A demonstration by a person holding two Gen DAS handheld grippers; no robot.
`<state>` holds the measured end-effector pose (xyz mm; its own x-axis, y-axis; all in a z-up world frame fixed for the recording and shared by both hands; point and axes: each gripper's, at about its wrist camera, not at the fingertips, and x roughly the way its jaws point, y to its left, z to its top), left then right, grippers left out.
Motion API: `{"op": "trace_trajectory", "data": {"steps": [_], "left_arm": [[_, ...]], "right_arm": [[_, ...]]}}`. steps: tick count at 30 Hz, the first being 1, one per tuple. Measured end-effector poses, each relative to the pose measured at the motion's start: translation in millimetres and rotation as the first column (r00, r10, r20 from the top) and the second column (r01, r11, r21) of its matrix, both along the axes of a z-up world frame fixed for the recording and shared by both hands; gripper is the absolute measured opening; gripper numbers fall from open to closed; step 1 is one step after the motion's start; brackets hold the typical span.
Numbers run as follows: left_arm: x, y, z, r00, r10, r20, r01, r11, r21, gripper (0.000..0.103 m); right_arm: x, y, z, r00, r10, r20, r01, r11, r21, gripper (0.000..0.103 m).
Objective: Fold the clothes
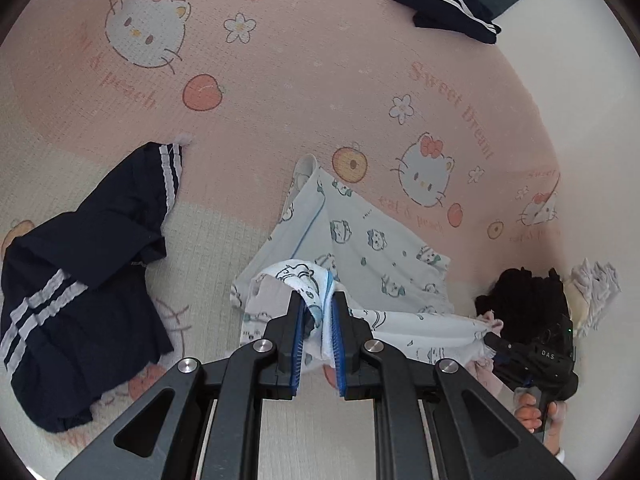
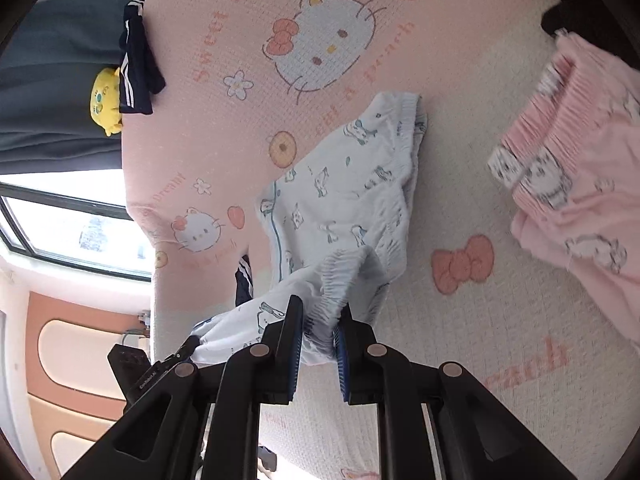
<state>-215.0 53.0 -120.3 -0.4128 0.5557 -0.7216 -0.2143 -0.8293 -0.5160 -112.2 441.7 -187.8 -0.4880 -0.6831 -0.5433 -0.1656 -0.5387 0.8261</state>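
A pale blue garment (image 1: 372, 240) printed with small cartoon animals hangs partly lifted off the pink cat-print bedsheet (image 1: 300, 80). My left gripper (image 1: 318, 300) is shut on a bunched edge of it, with cloth pinched between the blue pads. In the right wrist view the same garment (image 2: 340, 200) droops from my right gripper (image 2: 320, 308), which is shut on its gathered elastic waistband. The right gripper (image 1: 491, 330) also shows at the right of the left wrist view, held by a hand (image 1: 536, 412). The left gripper (image 2: 188, 346) shows at the lower left of the right wrist view.
A navy garment with white stripes (image 1: 80, 280) lies crumpled to the left, another (image 1: 444, 4) at the sheet's far edge. A pink printed garment (image 2: 580, 184) lies to the right. A yellow plush toy (image 2: 105, 98) sits by a grey blanket. A window (image 2: 72, 232) is beyond the bed.
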Motion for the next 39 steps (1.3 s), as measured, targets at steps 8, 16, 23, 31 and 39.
{"op": "trace_trajectory", "data": {"steps": [8, 16, 23, 31, 39], "left_arm": [[30.1, -3.5, -18.7, 0.997, -0.015, 0.074, 0.016, 1.0, -0.005, 0.011], [63.8, -1.1, -48.9, 0.989, -0.043, 0.14, 0.053, 0.996, -0.069, 0.011], [77.6, -9.0, -70.9, 0.987, -0.014, 0.157, 0.032, 0.993, -0.11, 0.011], [82.6, -1.3, -78.4, 0.982, -0.015, 0.189, 0.051, 0.981, -0.185, 0.04], [82.8, -10.2, -97.0, 0.963, 0.058, 0.262, -0.019, 0.989, -0.15, 0.047]], "right_arm": [[23.6, -4.7, -7.0, 0.996, 0.065, 0.056, -0.074, 0.982, 0.172, 0.016], [36.9, -13.7, -35.4, 0.977, 0.156, 0.148, -0.195, 0.933, 0.302, 0.017], [45.1, -13.2, -36.6, 0.984, 0.156, 0.085, -0.176, 0.925, 0.338, 0.028], [49.6, -14.9, -21.0, 0.99, 0.142, -0.01, -0.127, 0.913, 0.388, 0.05], [67.9, 1.5, -31.7, 0.998, 0.047, 0.033, -0.055, 0.944, 0.324, 0.05]]}}
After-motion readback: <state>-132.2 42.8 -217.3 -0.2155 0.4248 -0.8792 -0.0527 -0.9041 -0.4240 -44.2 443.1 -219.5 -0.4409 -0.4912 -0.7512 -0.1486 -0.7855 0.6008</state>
